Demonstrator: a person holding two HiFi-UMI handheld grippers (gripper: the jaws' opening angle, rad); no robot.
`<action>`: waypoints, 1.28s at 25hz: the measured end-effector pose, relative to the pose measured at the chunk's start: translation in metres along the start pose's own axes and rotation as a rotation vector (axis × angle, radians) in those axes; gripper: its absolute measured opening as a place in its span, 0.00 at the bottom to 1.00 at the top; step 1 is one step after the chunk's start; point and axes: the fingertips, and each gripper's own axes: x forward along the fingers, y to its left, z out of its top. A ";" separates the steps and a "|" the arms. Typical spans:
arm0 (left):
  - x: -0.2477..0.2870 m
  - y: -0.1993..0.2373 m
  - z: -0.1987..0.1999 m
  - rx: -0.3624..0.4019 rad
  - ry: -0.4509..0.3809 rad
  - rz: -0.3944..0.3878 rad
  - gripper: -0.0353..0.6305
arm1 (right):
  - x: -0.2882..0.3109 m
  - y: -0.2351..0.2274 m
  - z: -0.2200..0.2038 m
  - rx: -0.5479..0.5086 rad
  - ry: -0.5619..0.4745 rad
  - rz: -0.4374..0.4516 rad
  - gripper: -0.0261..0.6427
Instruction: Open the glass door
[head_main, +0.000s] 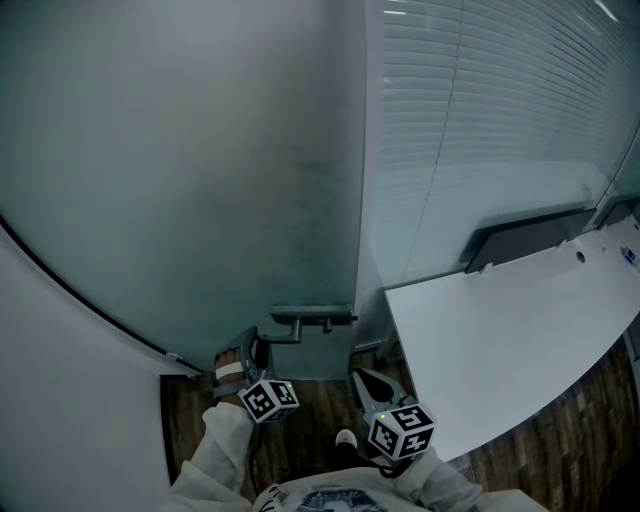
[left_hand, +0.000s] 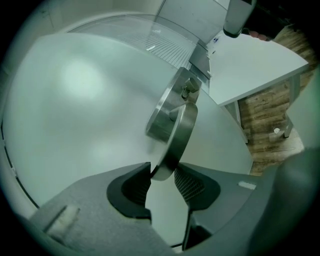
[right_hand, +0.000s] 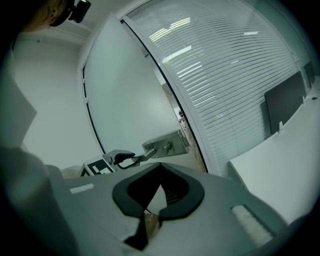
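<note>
Pads of my left claw (left_hand: 162, 171) stand spread, with the tip of the metal handle (left_hand: 176, 134) between them, unclamped. It looks stiff, smooth and likely slippery, so I'd grip near its end. Behind the handle, the frosted glass door (left_hand: 75, 95) seems heavy and shut. Right of the handle, a desk (head_main: 500, 330) narrows my room. My right claw (right_hand: 160, 165) is pressed together, empty.

Dim bluish light, fisheye-warped dark edges

Left claw (left_hand: 162, 171) points slightly downward, jaws standing apart; right claw (right_hand: 160, 169) is held just beside it, jaws closed together and empty
</note>
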 end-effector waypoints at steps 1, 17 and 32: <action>-0.002 -0.001 -0.001 0.006 -0.004 0.007 0.28 | -0.005 0.003 0.000 0.000 -0.005 -0.002 0.05; -0.322 -0.062 -0.100 -0.874 -0.191 -0.018 0.06 | -0.140 0.178 -0.126 -0.156 -0.066 0.060 0.05; -0.509 -0.084 -0.100 -1.025 -0.285 -0.082 0.06 | -0.288 0.270 -0.158 -0.197 -0.140 0.054 0.05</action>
